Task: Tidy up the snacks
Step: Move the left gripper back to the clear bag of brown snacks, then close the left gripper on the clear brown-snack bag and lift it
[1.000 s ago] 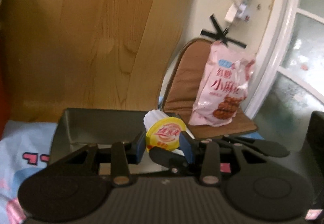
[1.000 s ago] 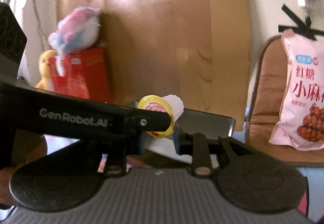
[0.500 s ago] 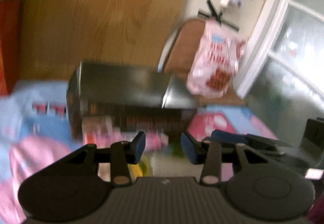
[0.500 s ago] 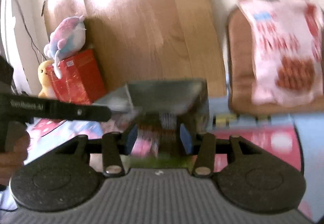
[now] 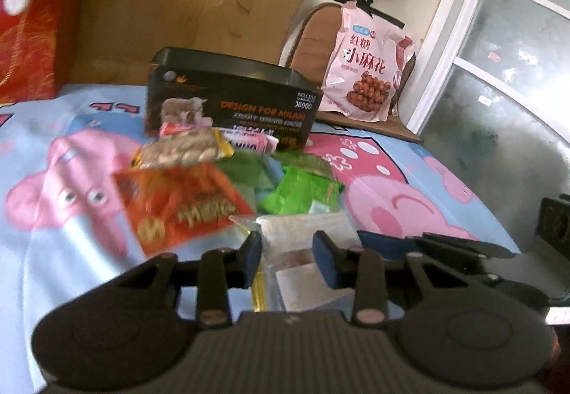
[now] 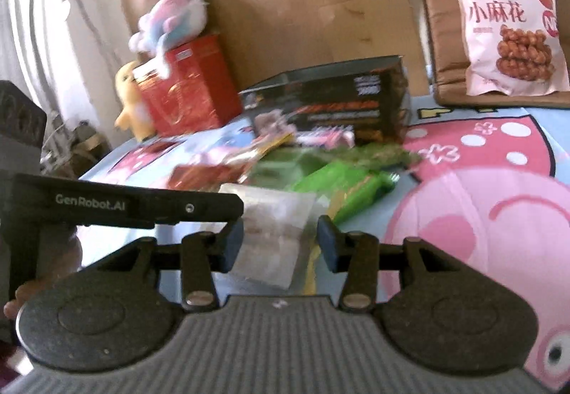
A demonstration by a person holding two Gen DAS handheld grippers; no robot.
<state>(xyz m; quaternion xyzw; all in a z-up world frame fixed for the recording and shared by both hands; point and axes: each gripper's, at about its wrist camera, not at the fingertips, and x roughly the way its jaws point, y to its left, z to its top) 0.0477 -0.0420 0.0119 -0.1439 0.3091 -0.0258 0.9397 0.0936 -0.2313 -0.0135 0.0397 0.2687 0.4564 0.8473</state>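
Observation:
A black open box stands on the cartoon-print cloth; it also shows in the right wrist view. A pile of snack packets lies in front of it: an orange-red packet, green packets, a gold packet of nuts, a pink packet. A clear packet lies nearest. My left gripper is open and empty just above the clear packet. My right gripper is open and empty over the same packet.
A large pink snack bag leans on a brown cushion at the back right. A red box with plush toys stands at the back left. A wooden board backs the box. A glass door is right.
A second ago my left gripper held a yellow-lidded jelly cup over the box. Now both grippers are empty and have pulled back and down to the packet pile.

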